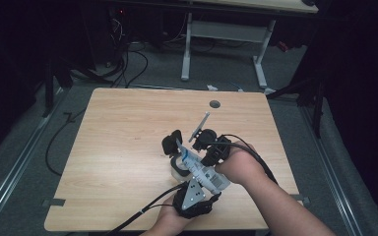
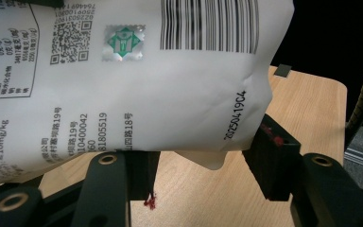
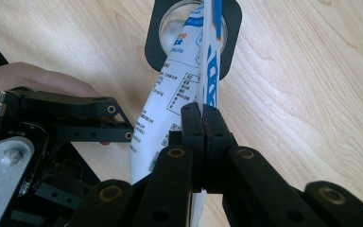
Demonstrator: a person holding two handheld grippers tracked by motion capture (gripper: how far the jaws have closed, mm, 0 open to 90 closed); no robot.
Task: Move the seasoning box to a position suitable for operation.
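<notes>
Closest to the high camera, the person's two forearms come in from the bottom edge, meeting over the near right part of the wooden table (image 1: 118, 147). Between them the grippers hold a white printed pouch (image 1: 197, 167) tilted over a clear jar (image 1: 179, 166) that sits in a black holder (image 1: 170, 143) on the table top.

From the right gripper view, the right gripper (image 3: 202, 124) has its jaws pressed together on the thin sealed edge of the pouch (image 3: 170, 118), whose upper end leans over the round mouth of the jar (image 3: 170, 28) in the black holder (image 3: 153, 52). The left gripper (image 3: 99, 123) stands just beside the pouch at the left.

From the left gripper view, the left gripper (image 2: 201, 163) has its jaws spread, one on each side of the lower edge of the pouch (image 2: 137, 94); whether either pad touches it cannot be told. Barcode, QR code and date print cover the pouch's white face.
</notes>
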